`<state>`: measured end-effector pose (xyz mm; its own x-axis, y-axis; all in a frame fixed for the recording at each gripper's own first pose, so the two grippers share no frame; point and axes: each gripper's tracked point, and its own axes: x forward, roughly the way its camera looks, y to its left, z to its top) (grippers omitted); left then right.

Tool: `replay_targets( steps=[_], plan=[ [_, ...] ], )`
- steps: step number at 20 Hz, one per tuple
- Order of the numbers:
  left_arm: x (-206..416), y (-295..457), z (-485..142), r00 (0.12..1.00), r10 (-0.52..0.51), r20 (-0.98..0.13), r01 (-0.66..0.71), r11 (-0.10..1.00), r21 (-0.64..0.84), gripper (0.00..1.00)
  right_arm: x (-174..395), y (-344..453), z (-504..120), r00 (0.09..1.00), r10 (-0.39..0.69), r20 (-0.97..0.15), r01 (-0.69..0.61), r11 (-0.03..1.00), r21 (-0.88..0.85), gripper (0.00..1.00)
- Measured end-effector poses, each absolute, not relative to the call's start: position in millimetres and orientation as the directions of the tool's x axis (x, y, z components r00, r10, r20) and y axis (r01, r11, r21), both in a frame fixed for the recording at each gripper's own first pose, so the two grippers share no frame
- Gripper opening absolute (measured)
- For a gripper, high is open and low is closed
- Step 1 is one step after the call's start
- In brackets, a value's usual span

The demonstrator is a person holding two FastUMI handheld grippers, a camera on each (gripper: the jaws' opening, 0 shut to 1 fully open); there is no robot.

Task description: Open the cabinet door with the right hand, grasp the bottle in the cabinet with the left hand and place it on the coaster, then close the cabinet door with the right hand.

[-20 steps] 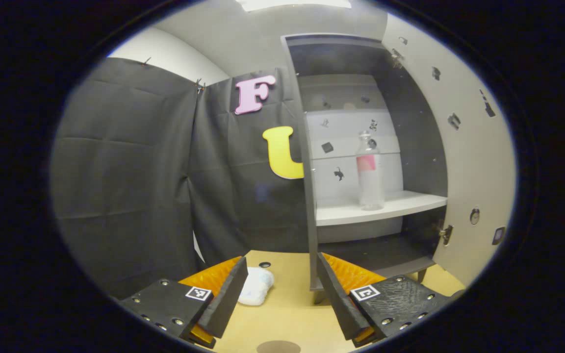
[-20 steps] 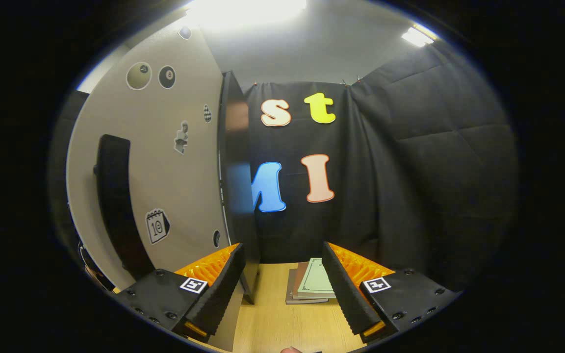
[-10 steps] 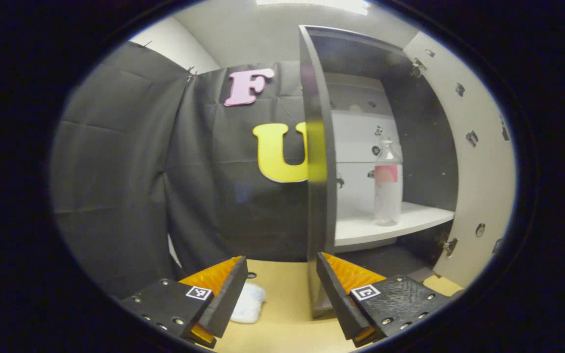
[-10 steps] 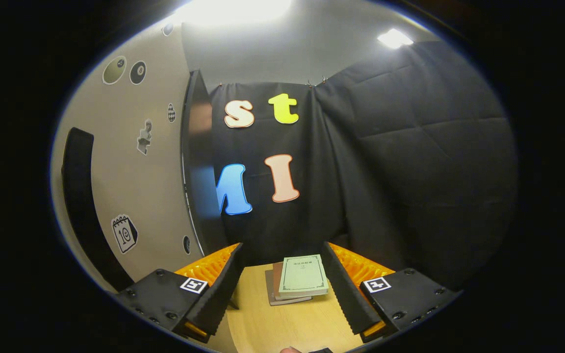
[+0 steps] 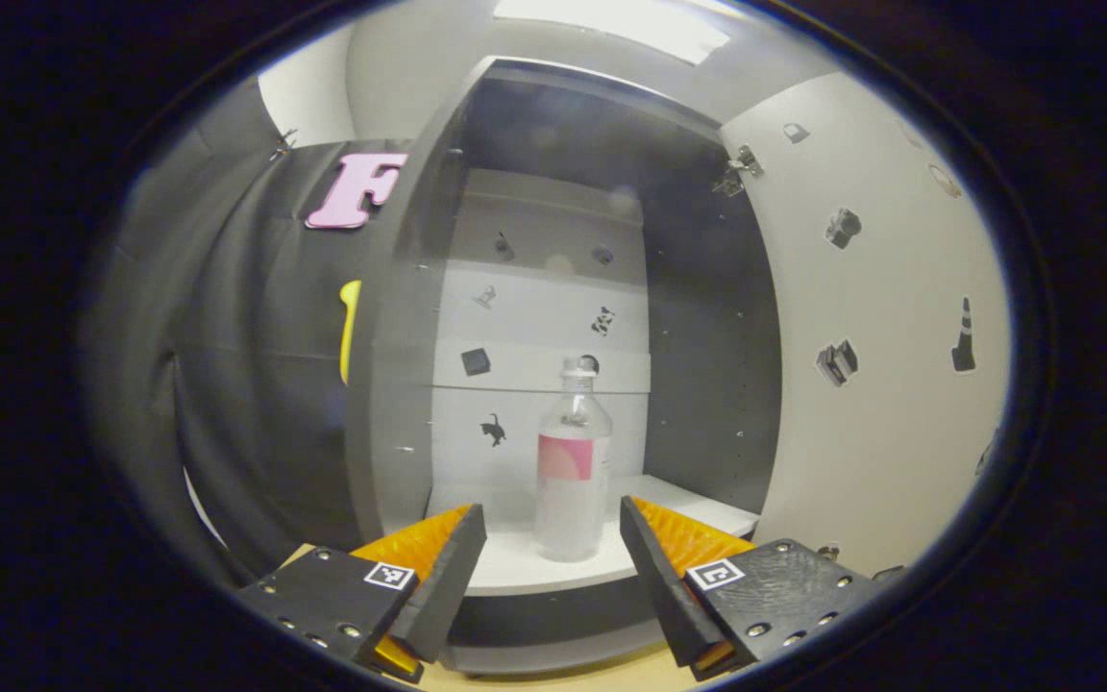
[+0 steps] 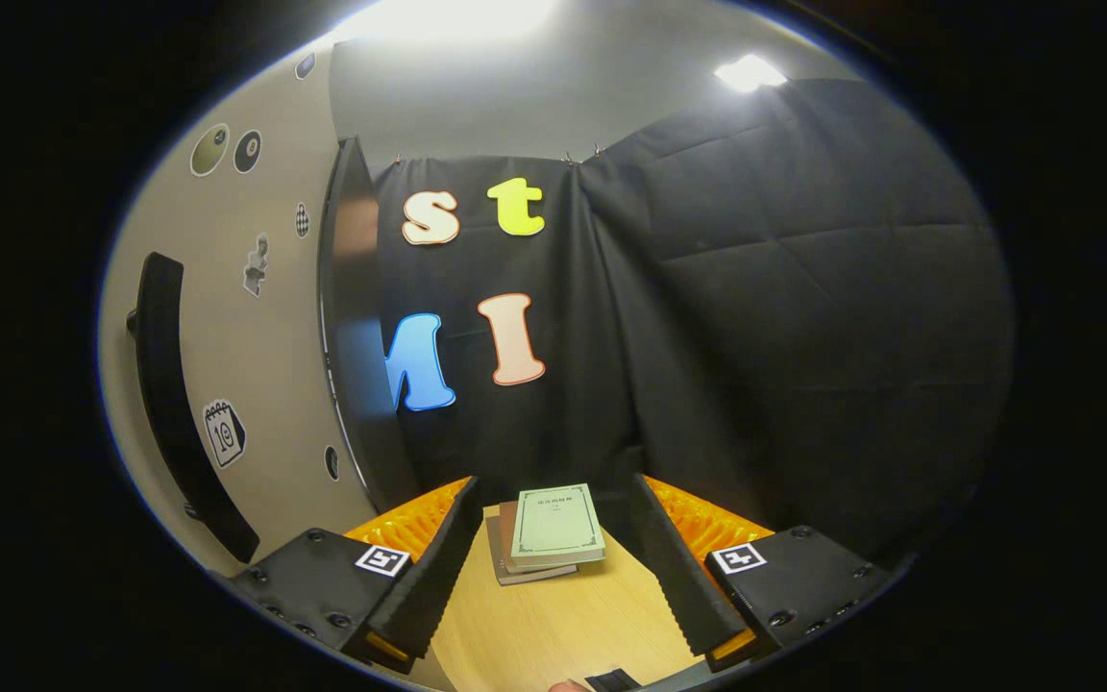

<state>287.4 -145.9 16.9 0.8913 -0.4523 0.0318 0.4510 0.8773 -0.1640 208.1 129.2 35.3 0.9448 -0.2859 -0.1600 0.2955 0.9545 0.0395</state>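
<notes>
In the left gripper view a clear bottle (image 5: 571, 461) with a pink label stands upright on the white shelf (image 5: 515, 569) of the cabinet (image 5: 698, 317). The cabinet door (image 5: 885, 317) is swung wide open on the right. My left gripper (image 5: 546, 630) is open, pointed at the bottle, which stands just beyond the gap between the fingers, untouched. In the right gripper view my right gripper (image 6: 553, 615) is open and holds nothing. The door's outer face (image 6: 256, 384) with its long dark handle (image 6: 179, 404) is on its left, apart from the fingers.
A small stack of books (image 6: 546, 533) lies on the wooden table (image 6: 563, 625) ahead of the right gripper. Black cloth walls close in both sides. Stickers dot the cabinet's back panel (image 5: 539, 317) and door.
My left gripper has swung right and closer, so the bottle now stands centred between its fingers. My right gripper has drifted right, away from the door handle. The door stays open.
</notes>
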Motion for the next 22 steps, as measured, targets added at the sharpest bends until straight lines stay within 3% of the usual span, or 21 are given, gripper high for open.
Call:
replay_targets(
  steps=[13,14,17,22],
  plan=[
    [381,-204,1,0.861,-0.507,-0.021,0.491,0.842,-0.223,0.85,204,117,32,0.914,-0.360,-0.187,0.367,0.930,0.005,0.98],
    [382,-203,2,0.863,-0.505,-0.021,0.489,0.844,-0.221,0.87,205,117,32,0.915,-0.358,-0.187,0.365,0.931,0.003,0.98],
    [381,-194,8,0.880,-0.474,-0.017,0.462,0.865,-0.196,0.75,208,118,31,0.920,-0.345,-0.187,0.352,0.936,0.006,0.98],
    [348,-175,16,0.892,-0.452,0.011,0.445,0.874,-0.196,0.75,216,122,30,0.935,-0.300,-0.191,0.310,0.951,0.024,0.98]
  ],
)
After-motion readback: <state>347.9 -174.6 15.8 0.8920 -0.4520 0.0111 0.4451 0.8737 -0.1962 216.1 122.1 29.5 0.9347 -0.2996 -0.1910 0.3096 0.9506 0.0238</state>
